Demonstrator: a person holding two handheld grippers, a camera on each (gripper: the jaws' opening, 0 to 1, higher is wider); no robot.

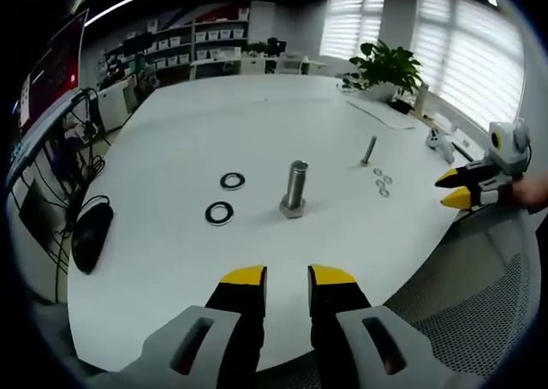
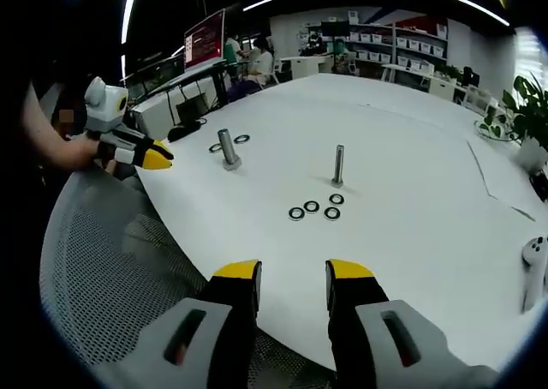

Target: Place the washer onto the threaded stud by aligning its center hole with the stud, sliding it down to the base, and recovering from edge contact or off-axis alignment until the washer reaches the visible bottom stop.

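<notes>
The left gripper (image 1: 287,275), black with yellow tips, hangs just off the near edge of the white round bench (image 1: 257,132) with its jaws parted and nothing between them. It points straight along the line to the large upright steel threaded stud on a hexagonal base (image 1: 294,188), which suggests a ready pose taken before any reach. Left of that stud lie two large flat dark-ringed washers, the nearer one (image 1: 219,212) and the farther one (image 1: 232,181), both flat on the bench and apart from the stud, laid where this gripper can take them without crossing the stud.

The right gripper (image 2: 292,272) is likewise spread and empty, held level over the bench edge above the grey mesh chair back (image 2: 111,235). Ahead of it stands the slim upright steel threaded stud (image 2: 338,166), and just in front of that a cluster of four small dark washers (image 2: 315,207) lies flat, near the stud but not touching it, so each hand seems to have its own stud and supply.

No washer is on either stud yet, so the task looks unstarted. In the right gripper view a hand (image 2: 81,153) grips the left tool from behind, forearm roughly level with the bench.
</notes>
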